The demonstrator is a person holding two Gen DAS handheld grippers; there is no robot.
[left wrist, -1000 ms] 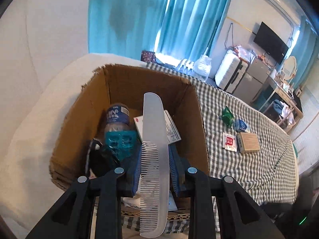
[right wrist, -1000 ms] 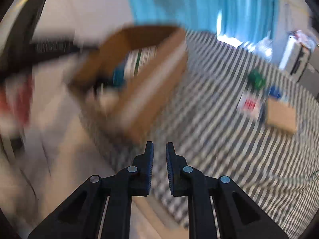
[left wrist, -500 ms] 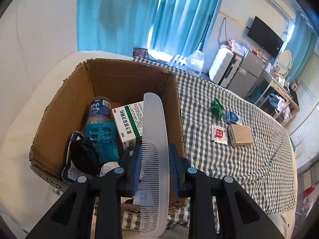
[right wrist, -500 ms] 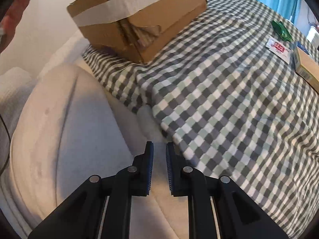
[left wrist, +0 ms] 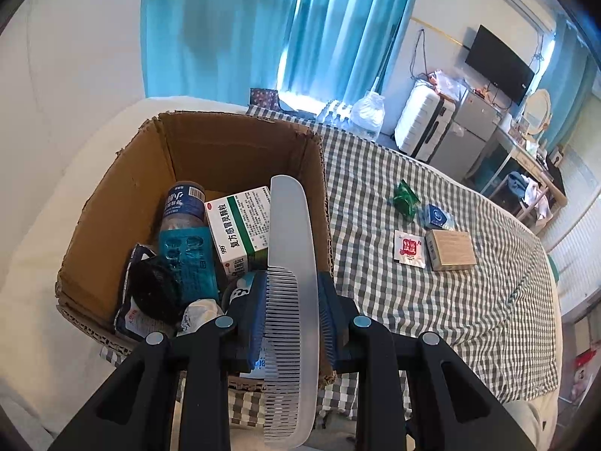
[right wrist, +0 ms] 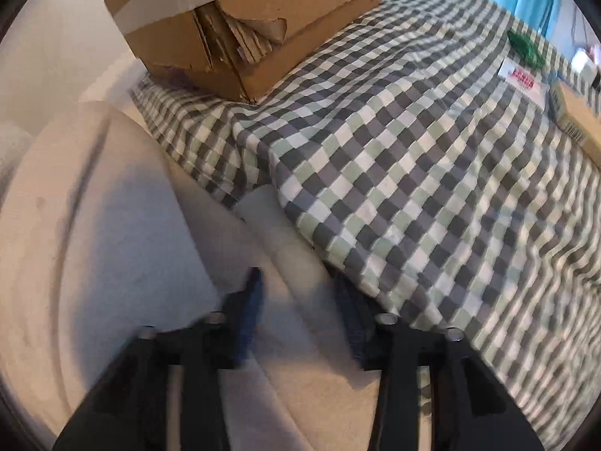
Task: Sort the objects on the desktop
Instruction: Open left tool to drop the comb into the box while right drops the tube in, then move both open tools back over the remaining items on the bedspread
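Note:
My left gripper (left wrist: 291, 312) is shut on a clear plastic comb (left wrist: 291, 263), held above the near right corner of an open cardboard box (left wrist: 112, 206). The box holds a blue-capped bottle (left wrist: 184, 203), a white and green medicine box (left wrist: 240, 225), a teal blister pack (left wrist: 186, 263) and a dark packet. On the checked cloth lie a green packet (left wrist: 405, 197), a blue packet (left wrist: 435, 218), a red and white sachet (left wrist: 408, 250) and a brown flat box (left wrist: 452, 250). My right gripper (right wrist: 300, 293) is open and empty, low over the cream surface by the cloth's edge.
The checked cloth (right wrist: 432, 150) covers the surface and hangs over its near edge. The cardboard box shows from outside in the right wrist view (right wrist: 244, 18). A white suitcase (left wrist: 420, 127), a TV (left wrist: 499, 64) and teal curtains (left wrist: 263, 30) stand behind.
My right gripper has opened, having been shut before, and dropped low by the cloth's edge. My left gripper with the comb has drawn back slightly from the box.

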